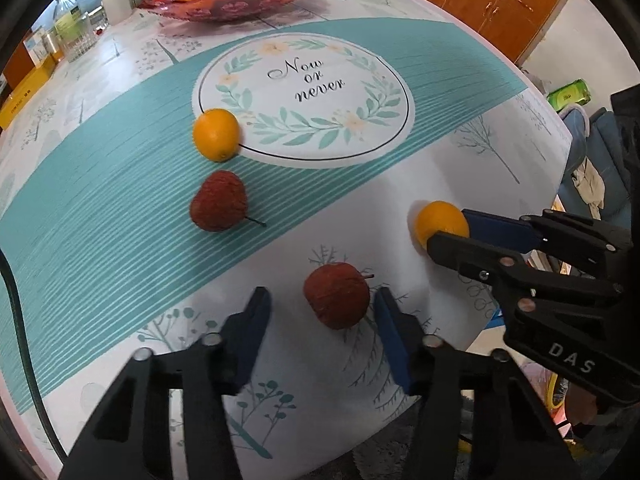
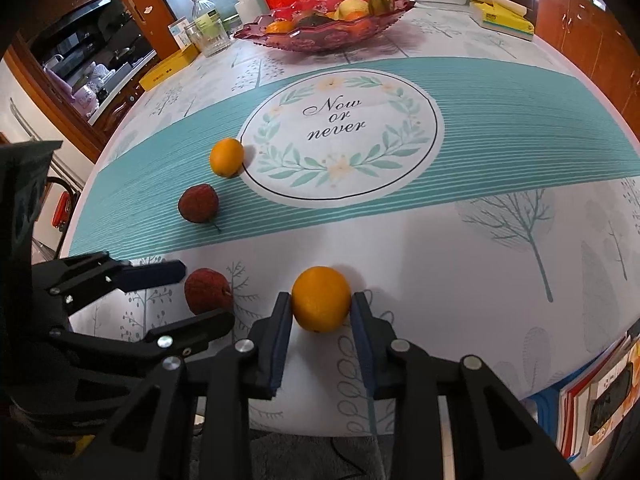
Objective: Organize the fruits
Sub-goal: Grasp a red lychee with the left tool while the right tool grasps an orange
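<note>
My left gripper (image 1: 322,312) straddles the near lychee (image 1: 336,295), its right pad touching the fruit and its left pad clear of it. To the right, my right gripper (image 1: 450,229) clamps an orange (image 1: 438,222). Another lychee (image 1: 218,201) and orange (image 1: 216,134) lie farther off on the tablecloth (image 1: 100,208).

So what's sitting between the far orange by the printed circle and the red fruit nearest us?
Another red fruit lies between the far orange and the nearest red fruit; the left wrist view shows the line best.
</note>
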Demonstrator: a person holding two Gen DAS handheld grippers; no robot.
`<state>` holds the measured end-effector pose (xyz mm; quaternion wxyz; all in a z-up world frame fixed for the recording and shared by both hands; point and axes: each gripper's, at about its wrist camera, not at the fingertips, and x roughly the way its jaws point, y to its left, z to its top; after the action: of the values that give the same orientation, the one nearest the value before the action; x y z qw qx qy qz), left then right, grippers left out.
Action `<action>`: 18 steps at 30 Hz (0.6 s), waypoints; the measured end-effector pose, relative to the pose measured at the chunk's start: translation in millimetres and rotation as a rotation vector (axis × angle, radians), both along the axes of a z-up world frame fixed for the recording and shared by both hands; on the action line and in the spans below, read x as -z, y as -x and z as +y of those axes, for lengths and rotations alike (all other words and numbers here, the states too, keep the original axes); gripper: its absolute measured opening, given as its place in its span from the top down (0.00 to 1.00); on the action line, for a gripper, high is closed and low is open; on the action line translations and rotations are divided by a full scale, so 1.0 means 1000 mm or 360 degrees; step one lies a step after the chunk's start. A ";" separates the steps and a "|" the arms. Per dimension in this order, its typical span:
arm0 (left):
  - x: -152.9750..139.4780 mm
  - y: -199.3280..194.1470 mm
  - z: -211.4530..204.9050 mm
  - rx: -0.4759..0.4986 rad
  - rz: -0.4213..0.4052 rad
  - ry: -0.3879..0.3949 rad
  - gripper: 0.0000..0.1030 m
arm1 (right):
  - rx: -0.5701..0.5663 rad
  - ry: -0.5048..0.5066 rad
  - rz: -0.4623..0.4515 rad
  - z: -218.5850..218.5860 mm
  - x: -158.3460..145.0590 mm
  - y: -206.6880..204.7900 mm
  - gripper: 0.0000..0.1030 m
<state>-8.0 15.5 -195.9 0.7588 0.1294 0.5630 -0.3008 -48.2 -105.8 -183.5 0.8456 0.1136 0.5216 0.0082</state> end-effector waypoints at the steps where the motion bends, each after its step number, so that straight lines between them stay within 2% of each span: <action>1: 0.000 0.000 0.000 -0.0007 -0.0012 0.0001 0.62 | 0.0001 0.0000 -0.0003 -0.001 -0.001 0.000 0.71; 3: -0.001 -0.002 -0.002 0.0002 0.0017 0.0034 0.71 | -0.0003 0.0002 -0.0007 -0.001 -0.002 0.001 0.71; 10: -0.008 -0.005 -0.006 -0.0004 -0.0010 0.0053 0.72 | -0.0014 0.0001 -0.0038 -0.006 -0.013 0.000 0.71; 18: -0.053 -0.020 -0.009 -0.0045 -0.0160 0.0130 0.72 | -0.0047 0.0014 -0.0138 -0.010 -0.045 -0.009 0.71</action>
<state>12.3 6.9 -142.5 0.7949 0.1054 0.5132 -0.3059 -38.9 -116.0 -138.7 0.8676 0.1017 0.4862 0.0234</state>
